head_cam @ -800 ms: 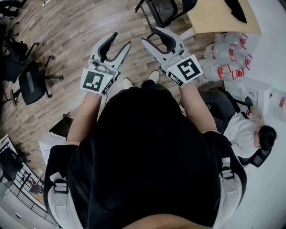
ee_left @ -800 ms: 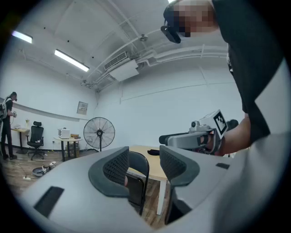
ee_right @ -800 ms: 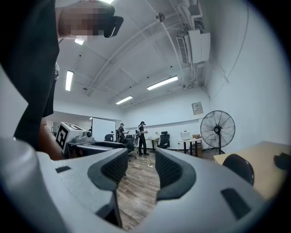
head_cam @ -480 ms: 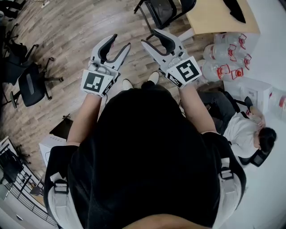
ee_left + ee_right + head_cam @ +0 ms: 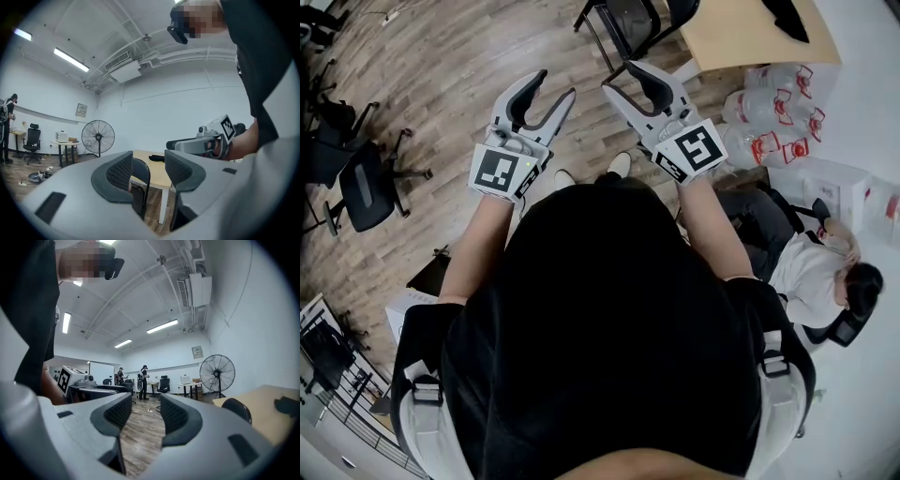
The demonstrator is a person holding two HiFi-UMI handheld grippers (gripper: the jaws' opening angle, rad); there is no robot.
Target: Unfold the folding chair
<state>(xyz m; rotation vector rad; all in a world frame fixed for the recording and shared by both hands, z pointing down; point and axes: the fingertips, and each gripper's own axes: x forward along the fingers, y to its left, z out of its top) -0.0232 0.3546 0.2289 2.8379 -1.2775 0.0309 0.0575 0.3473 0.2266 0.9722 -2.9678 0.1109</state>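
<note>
A wood-plank floor fills most of the head view. A person in a black top stands on it with both forearms held out ahead. At the top edge is a light wooden tabletop on white legs.

The black metal-framed folding chair stands on the floor just beside the tabletop's near left corner, beyond both gripper tips and touching neither. In the left gripper view it shows through the gap between the jaws. It is upright, its long axis running up from the floor, with the rounded back at the top. No view shows whether it is folded flat or which way the seat faces.

The left gripper points level toward the chair, its jaws parted with nothing between the ribbed pads. The right gripper lies alongside, near it but apart, also level, jaws parted and empty.

To the right sits another person in a white top. Clear water bottles with red caps cluster beside the tabletop. A black office swivel chair stands well off to the left.
</note>
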